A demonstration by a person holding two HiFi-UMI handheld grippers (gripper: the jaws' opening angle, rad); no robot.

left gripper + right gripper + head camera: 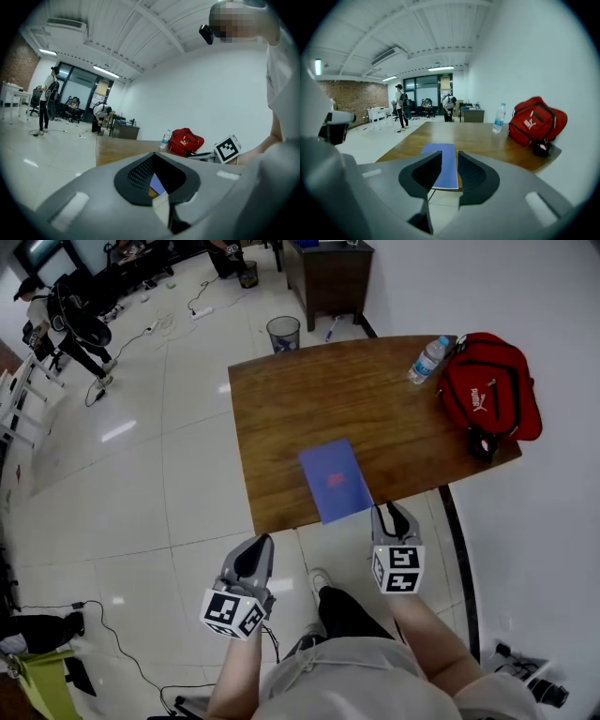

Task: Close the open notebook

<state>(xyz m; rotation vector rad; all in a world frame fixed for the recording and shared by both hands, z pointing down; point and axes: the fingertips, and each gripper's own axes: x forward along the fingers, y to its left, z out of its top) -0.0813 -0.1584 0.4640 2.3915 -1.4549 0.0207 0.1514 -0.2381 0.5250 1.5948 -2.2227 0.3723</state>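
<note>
The blue notebook (335, 479) lies flat and closed on the wooden table (309, 399), its near end reaching the front edge. Both grippers hang below that edge, off the table and apart from the notebook. My left gripper (260, 542) is to the left, its tips together with nothing in them; the left gripper view shows a sliver of the notebook (157, 183) behind its pads (140, 173). My right gripper (391, 510) sits just right of the notebook's near corner. In the right gripper view its jaws (450, 153) stand apart and empty, with the notebook (443, 164) ahead between them.
A red bag (487, 385) and a water bottle (428, 360) stand at the table's far right, with a small black object (481, 443) by the bag. A waste bin (283, 334) and dark cabinet (328, 273) are beyond. People stand at the room's far left.
</note>
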